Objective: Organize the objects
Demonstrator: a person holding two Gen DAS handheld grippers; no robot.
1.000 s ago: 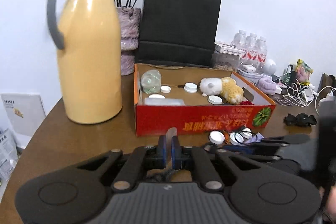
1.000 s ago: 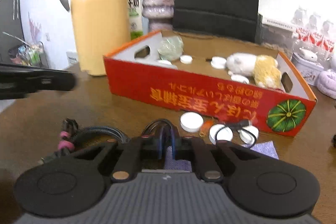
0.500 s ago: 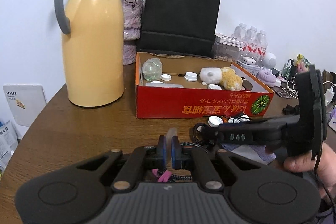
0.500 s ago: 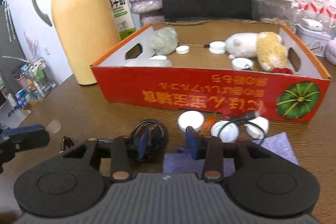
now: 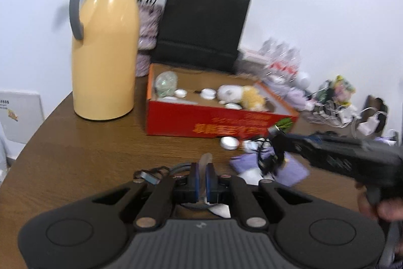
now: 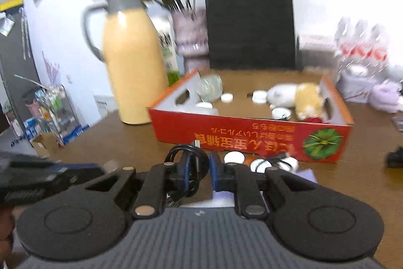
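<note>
Right now your left tongs (image 5: 202,180) are pinched shut on a thin translucent scrap (image 5: 205,161) that sticks up between the blue pads, low over the brown counter (image 5: 75,143). A small grey connector on a cord (image 5: 148,175) lies just left of them.

Your right tongs (image 6: 197,173) are closing on a coiled black cable (image 6: 186,155), whose loops sit between the pads and bulge out above them; blur keeps you from telling whether the pads are pressing it yet. In the left wrist view those right tongs (image 5: 275,134) reach in from the right, with the cable dangling over a purple cloth (image 5: 289,170) on the counter.

Ahead sits the red cardboard box (image 6: 252,135), open at the top, holding a white and yellow plush toy (image 6: 297,95), a clear ball (image 6: 210,87) and several white caps. More white caps (image 6: 234,157) lie on the counter against the box's front wall. A yellow thermos jug (image 5: 104,49) stands left of the box, and a black paper bag (image 5: 201,24) and a vase of dried flowers (image 6: 191,37) stand behind it.
</note>
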